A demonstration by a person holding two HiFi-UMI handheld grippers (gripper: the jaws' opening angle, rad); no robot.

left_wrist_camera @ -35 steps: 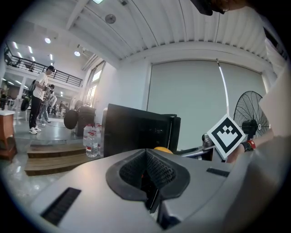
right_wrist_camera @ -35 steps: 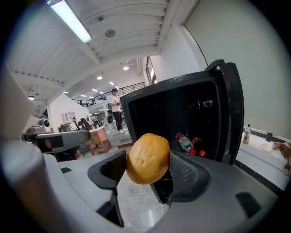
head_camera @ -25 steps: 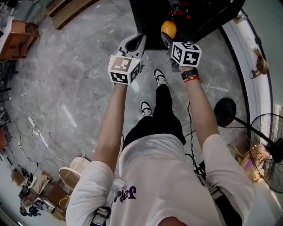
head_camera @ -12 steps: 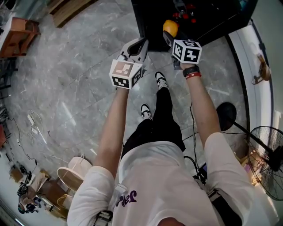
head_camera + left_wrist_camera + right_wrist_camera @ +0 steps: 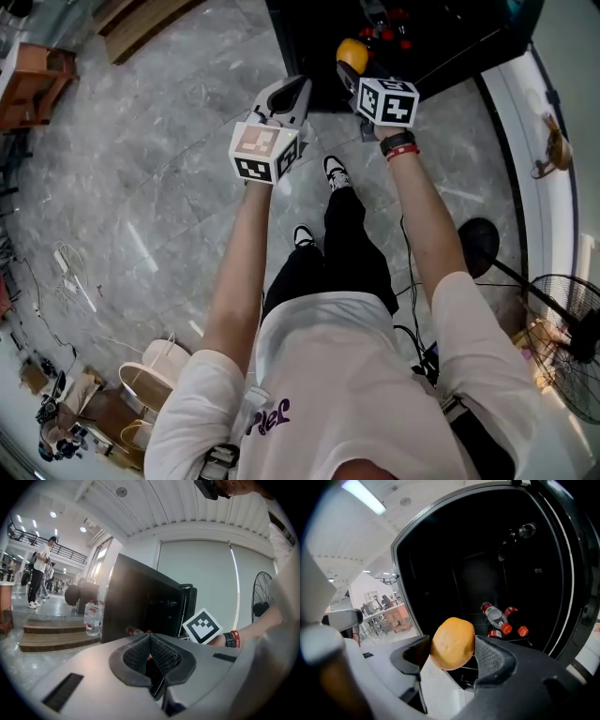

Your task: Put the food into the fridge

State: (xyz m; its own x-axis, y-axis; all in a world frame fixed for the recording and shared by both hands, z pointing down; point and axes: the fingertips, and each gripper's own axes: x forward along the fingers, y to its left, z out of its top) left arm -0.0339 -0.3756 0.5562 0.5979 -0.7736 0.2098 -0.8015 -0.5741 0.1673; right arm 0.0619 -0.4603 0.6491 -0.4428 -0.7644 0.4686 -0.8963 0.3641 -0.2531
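Right gripper (image 5: 350,67) with the round orange fruit (image 5: 352,51) moved a bit up and left, toward top centre of frame, further over the open black fridge (image 5: 441,42). Its marker cube shifted with it.

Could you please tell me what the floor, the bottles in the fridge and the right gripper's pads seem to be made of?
Floor: polished grey stone or marble-look tile, going by the veining and sheen.
Bottles: probably clear plastic, see-through at the neck, with red caps.
Pads: dark, matte, likely rubber, with a fine ribbed texture; they press on the orange.
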